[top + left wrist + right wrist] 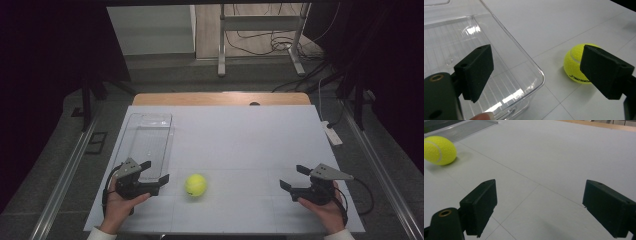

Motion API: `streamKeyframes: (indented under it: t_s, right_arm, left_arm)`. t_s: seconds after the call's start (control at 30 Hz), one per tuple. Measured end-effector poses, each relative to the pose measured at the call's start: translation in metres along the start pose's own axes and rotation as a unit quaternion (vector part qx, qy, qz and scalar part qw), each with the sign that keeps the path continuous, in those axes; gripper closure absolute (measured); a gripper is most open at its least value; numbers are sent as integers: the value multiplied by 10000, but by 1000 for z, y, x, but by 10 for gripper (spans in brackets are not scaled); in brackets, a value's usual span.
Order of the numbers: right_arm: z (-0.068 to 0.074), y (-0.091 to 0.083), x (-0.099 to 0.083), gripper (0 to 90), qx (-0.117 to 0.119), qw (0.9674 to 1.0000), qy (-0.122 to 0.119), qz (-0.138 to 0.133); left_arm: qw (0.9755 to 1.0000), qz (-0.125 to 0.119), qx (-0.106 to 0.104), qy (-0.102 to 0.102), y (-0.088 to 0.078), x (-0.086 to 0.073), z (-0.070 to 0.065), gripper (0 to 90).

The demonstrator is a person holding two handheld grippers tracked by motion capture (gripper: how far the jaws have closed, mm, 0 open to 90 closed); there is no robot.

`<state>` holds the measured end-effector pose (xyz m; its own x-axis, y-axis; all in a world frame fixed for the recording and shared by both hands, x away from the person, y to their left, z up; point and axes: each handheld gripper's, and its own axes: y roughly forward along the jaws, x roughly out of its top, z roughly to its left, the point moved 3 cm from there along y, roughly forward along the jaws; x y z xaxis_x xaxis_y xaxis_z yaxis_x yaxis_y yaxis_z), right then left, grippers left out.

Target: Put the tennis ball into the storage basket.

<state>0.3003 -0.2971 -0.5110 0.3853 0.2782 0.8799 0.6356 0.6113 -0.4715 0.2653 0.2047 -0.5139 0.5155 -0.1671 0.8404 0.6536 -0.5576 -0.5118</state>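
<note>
I judge nothing is done yet: the tennis ball (pixel 195 184) sits loose on the surface (pixel 250 145), just right of the clear bin (pixel 148 142). My left gripper (pixel 156 175) hangs beside that bin, jaws released and empty, ball just ahead. My right gripper (pixel 294 177), well right of the bin, is likewise released.

L tongs (pixel 154 171) & R tongs (pixel 293 177): jaws apart, hand-held low.

Laboratory recording bay. Indicators: dark curtains (pixel 45 75) enclose both sides; a bench (pixel 280 145) covered by a plain white sheet stands on grey carpet; a metal stand (pixel 260 35) and loose cables (pixel 280 45) occupy the floor behind; a white power strip (pixel 332 134) lies beside the bench.
</note>
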Motion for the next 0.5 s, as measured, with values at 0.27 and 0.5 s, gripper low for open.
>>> streamKeyframes:
  t_s: [0.27,0.5]
  right_arm:
    - [0,2,1,127,18,10000,-9,10]
    - [0,3,0,127,16,10000,-7,14]
  left_arm:
    - [10000,31,3,-46,-3,3,0,131]
    - [10000,37,-13,-43,-5,8,-1,131]
